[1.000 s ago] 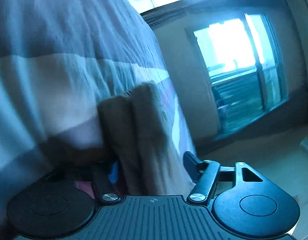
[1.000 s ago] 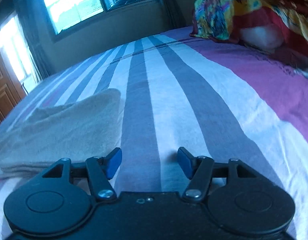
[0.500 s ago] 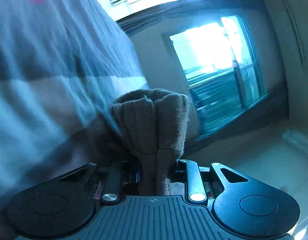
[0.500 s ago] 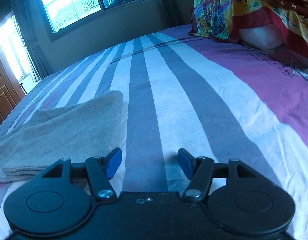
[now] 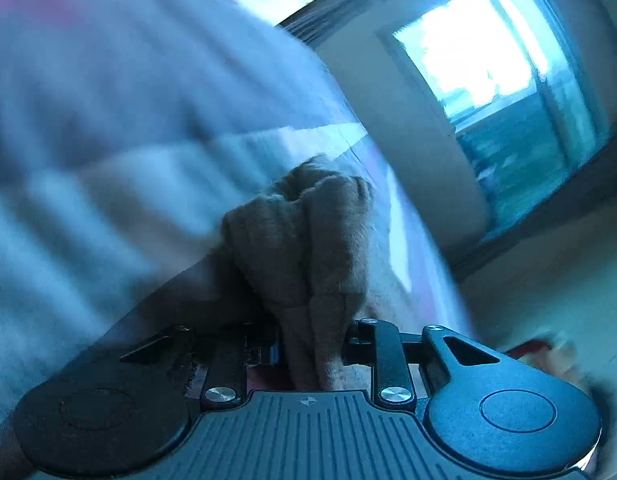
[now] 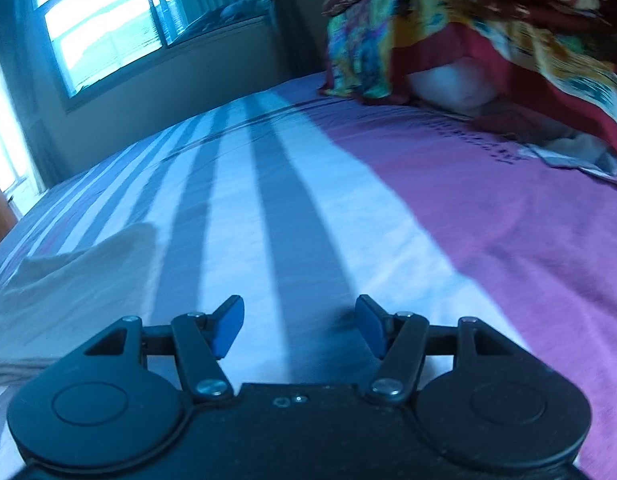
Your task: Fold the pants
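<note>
The beige pants lie folded flat on the striped bed sheet, at the left of the right wrist view. My left gripper is shut on a bunched thick fold of the pants, which sticks up between its jaws; the view is blurred and tilted. My right gripper is open and empty, low over the sheet, just right of the pants and apart from them.
A pile of colourful blankets and a white pillow sit at the far right of the bed. Windows and a wall lie beyond the bed's far edge. The floor shows beside the bed.
My left gripper closed on the pants fold and is moving with it, the view swinging. My right gripper stayed open and shifted right, so the pants sit further left in its view.
</note>
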The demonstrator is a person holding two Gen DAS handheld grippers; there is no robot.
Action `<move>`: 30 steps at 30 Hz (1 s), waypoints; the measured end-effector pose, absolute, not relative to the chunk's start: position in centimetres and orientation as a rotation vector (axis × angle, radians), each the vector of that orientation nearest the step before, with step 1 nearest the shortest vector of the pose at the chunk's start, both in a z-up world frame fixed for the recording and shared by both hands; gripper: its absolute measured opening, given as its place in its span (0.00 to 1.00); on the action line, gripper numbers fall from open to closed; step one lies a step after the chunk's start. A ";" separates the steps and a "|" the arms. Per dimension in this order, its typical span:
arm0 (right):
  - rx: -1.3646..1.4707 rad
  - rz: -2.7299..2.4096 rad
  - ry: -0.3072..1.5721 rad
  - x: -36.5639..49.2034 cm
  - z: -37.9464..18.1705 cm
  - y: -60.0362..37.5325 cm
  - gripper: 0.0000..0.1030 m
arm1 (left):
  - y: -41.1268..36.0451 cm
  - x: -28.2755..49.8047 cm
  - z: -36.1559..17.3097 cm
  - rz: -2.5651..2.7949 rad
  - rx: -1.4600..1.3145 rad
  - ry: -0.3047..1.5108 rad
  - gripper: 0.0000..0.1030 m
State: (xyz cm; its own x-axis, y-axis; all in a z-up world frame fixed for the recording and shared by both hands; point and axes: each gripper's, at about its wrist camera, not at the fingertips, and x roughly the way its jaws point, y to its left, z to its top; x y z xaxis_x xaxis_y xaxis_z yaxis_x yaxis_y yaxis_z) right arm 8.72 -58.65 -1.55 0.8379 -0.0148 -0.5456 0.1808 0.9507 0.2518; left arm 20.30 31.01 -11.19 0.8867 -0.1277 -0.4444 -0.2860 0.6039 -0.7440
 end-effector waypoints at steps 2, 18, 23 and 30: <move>0.315 -0.120 0.542 8.5 -2.0 -59.7 0.59 | 30.3 20.7 -9.2 0.104 -0.867 0.484 0.18; 0.414 -0.086 0.469 8.5 -3.6 -62.1 0.63 | 4.9 28.6 7.2 -0.279 -0.240 0.477 0.17; 0.429 -0.080 0.469 8.6 -3.6 -62.4 0.63 | -4.6 29.2 6.5 -0.435 -0.124 0.550 0.17; 0.456 -0.068 0.469 8.8 -3.8 -62.9 0.63 | -12.5 25.3 2.2 -0.525 0.009 0.613 0.17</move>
State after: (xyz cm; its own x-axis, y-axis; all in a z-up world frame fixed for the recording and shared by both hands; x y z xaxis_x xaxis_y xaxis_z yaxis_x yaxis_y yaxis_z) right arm 8.80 -62.94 -3.76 0.8915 0.0400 -0.4513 0.1665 0.8974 0.4085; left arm 25.33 -12.49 2.16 0.6913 -0.4676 -0.5508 0.4727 0.8693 -0.1448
